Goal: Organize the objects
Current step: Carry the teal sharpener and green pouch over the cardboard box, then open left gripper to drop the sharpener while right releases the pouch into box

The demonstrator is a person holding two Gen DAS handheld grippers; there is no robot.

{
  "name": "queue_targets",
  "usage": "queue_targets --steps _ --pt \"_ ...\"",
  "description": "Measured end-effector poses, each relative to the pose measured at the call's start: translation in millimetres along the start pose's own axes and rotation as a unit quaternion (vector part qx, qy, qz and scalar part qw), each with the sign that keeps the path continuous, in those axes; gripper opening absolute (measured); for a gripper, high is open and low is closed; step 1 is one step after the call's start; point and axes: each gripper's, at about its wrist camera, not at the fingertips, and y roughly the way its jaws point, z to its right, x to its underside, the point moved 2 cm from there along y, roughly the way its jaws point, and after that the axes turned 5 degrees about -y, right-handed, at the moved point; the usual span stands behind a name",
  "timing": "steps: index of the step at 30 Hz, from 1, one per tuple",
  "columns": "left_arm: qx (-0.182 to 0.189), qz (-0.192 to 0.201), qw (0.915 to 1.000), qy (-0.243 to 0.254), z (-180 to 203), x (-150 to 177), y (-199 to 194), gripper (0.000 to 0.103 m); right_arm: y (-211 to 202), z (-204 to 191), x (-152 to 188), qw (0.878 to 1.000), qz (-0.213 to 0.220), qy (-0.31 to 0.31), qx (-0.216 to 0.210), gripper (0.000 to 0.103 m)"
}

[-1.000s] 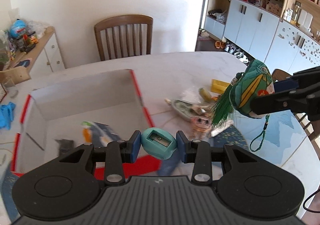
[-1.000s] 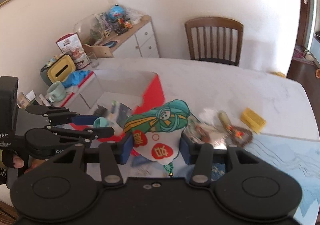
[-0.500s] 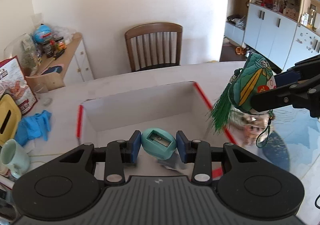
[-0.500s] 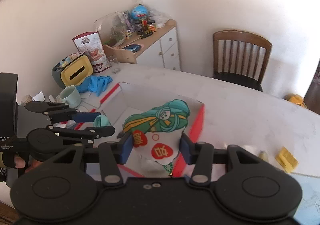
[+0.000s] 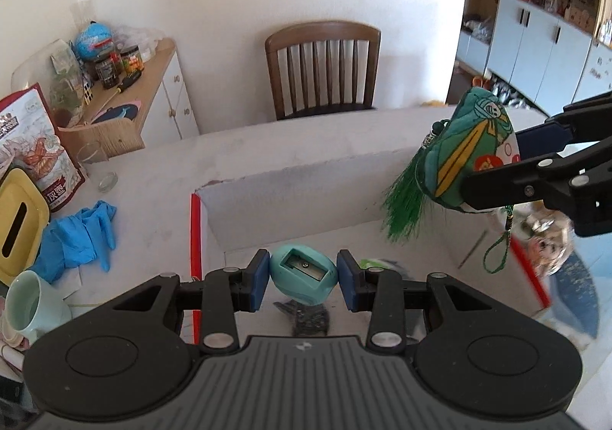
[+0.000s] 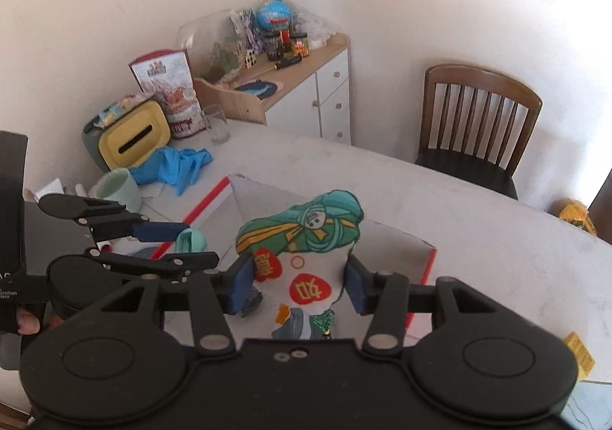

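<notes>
My left gripper [image 5: 304,279] is shut on a teal egg-shaped pencil sharpener [image 5: 303,277] and holds it over the near part of an open white box with red edges [image 5: 290,181]. My right gripper [image 6: 300,277] is shut on a green and white cloth sachet [image 6: 306,239] with a green tassel [image 5: 405,208], held above the same box [image 6: 397,239]. In the left wrist view the right gripper [image 5: 508,162] and sachet [image 5: 466,158] hang over the box's right side. The left gripper [image 6: 172,242] shows at the left of the right wrist view. Dark items [image 5: 310,319] lie in the box.
Left of the box lie blue gloves [image 5: 76,235], a mint mug [image 5: 26,304], a yellow tissue box [image 5: 19,223] and a glass [image 6: 218,124]. A wooden chair [image 5: 321,67] stands behind the table. Small items [image 5: 547,242] lie right of the box. A yellow block [image 6: 579,353] lies at the table's right.
Both grippers have swung left over the box with their objects still held. The box has come to the centre of both views; the loose items on the table have slid off to the right.
</notes>
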Motion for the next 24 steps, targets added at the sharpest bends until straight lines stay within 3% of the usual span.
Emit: queue_targets --steps 11,24 --pt "-0.011 -0.061 0.9980 0.009 -9.8 6.1 71.2 0.038 72.3 5.9 27.0 0.997 -0.077 -0.017 0.018 0.050" --pt "-0.011 -0.129 0.9911 0.033 5.1 6.7 115.5 0.038 93.0 -2.6 52.7 0.993 -0.113 -0.037 0.002 0.052"
